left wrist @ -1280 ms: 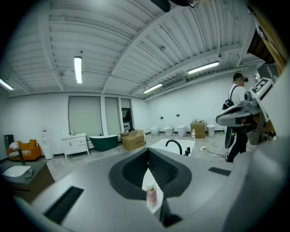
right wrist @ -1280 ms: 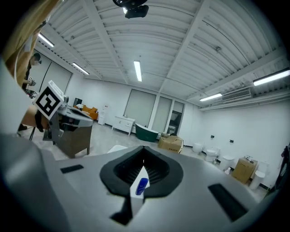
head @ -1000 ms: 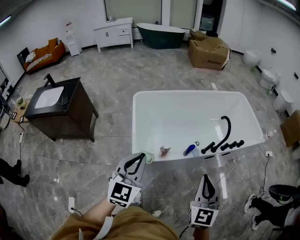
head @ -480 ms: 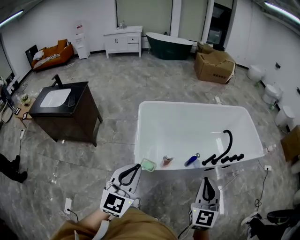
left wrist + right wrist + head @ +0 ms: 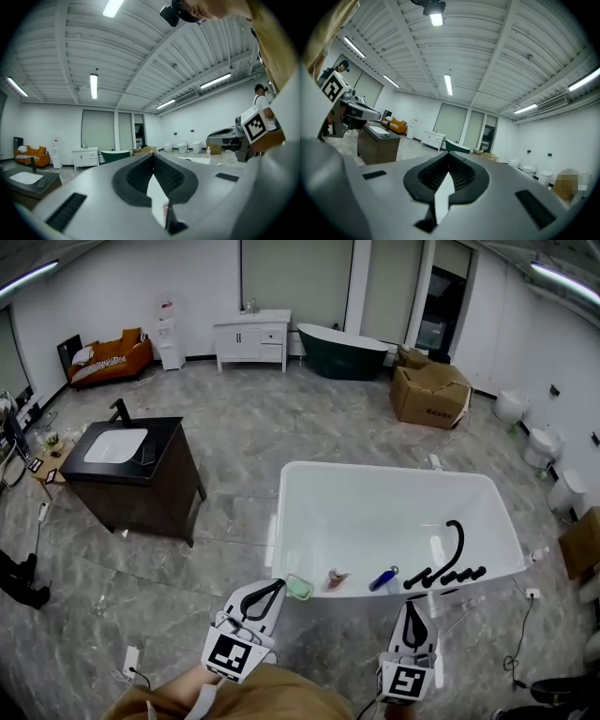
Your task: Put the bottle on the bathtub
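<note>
The white bathtub (image 5: 279, 526) fills the middle right of the head view. On its near rim stand a small brownish bottle (image 5: 334, 578) and a blue bottle (image 5: 382, 577) lying on its side. A green soap-like piece (image 5: 299, 587) sits at the rim's left corner. My left gripper (image 5: 277, 585) is shut and holds nothing, its tip just left of the green piece. My right gripper (image 5: 412, 605) is also shut and holds nothing, in front of the rim below the black faucet (image 5: 446, 561). In the left gripper view the small bottle (image 5: 165, 209) shows through the gap below the left gripper's (image 5: 152, 155) tips.
A dark vanity with a white sink (image 5: 128, 468) stands to the left. Cardboard boxes (image 5: 429, 393), a dark green tub (image 5: 342, 337) and a white cabinet (image 5: 250, 337) line the back. Toilets (image 5: 544, 448) and cables (image 5: 525, 601) lie at the right.
The head view has pulled back and up, so the tub sits lower in the frame. Both grippers have drawn back a little toward me. Both stay shut.
</note>
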The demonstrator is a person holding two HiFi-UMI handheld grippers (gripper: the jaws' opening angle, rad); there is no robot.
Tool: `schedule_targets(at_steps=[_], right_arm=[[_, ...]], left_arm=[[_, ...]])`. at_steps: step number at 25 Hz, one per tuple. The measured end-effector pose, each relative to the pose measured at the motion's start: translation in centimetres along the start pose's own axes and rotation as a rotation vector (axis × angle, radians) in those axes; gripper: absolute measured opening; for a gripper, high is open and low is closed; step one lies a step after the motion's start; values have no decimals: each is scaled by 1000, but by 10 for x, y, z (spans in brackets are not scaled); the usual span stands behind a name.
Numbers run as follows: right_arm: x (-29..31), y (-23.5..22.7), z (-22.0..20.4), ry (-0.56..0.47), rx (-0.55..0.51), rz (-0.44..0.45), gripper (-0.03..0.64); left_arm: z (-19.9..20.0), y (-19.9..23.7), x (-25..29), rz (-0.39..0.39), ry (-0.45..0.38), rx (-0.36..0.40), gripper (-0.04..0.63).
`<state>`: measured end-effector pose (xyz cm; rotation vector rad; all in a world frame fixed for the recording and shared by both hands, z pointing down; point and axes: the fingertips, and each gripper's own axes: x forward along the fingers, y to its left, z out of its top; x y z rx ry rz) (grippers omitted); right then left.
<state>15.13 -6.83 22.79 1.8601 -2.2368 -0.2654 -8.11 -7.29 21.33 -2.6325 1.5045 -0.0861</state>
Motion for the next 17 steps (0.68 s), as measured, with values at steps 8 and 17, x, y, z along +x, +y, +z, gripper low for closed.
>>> schedule_targets(at_steps=[8, 17], right_arm=[[13, 13, 14, -14, -7, -20, 5], [27, 26, 19, -3, -20, -27, 5]], left_arm=[[-3, 22, 6, -18, -8, -8, 6], [0, 35, 23, -68, -35, 2, 6]])
